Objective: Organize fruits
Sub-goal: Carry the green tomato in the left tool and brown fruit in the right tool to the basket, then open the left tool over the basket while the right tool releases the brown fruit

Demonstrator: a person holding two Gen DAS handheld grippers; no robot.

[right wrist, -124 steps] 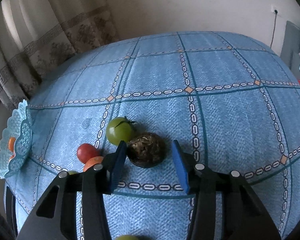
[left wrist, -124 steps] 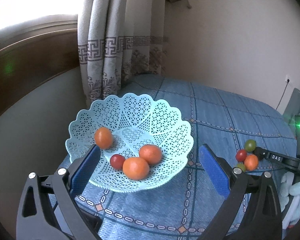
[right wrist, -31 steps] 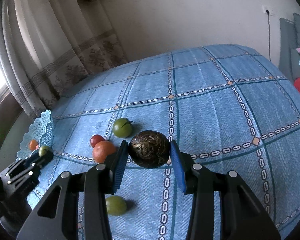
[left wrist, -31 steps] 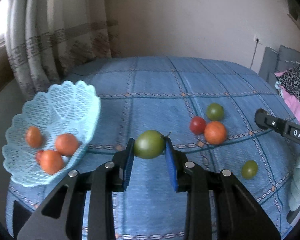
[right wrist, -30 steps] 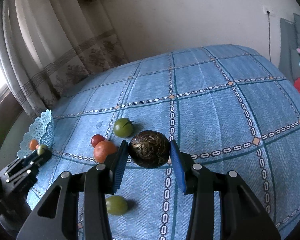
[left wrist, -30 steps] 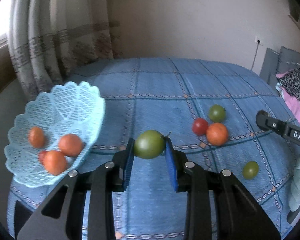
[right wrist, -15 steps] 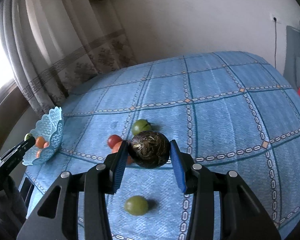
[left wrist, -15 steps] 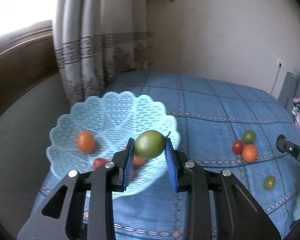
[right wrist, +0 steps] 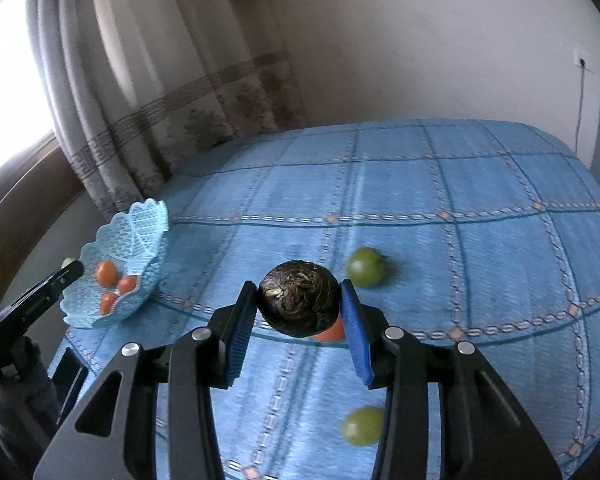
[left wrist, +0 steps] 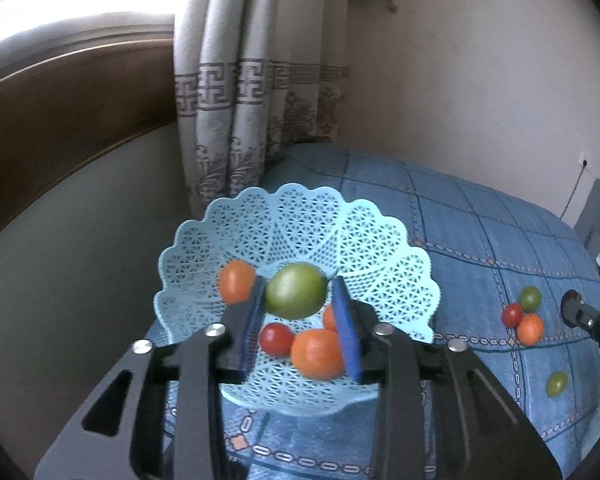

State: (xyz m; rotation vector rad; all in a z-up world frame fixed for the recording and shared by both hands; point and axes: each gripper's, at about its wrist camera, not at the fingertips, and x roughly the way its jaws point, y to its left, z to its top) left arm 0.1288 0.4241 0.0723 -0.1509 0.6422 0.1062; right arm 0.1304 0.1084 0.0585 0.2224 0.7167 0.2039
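Your left gripper (left wrist: 296,320) hangs over the basket (left wrist: 380,240) at frame centre, jaws parted a little around a green tomato (left wrist: 295,296); whether the pads grip it cannot be told. Release low, onto bare mesh. Your right gripper (right wrist: 300,320) clamps a dark fruit (right wrist: 299,298) above the blue cloth (right wrist: 480,200). An orange fruit (right wrist: 331,333) hides beneath it; motion blurs the lower green tomato (right wrist: 362,426).
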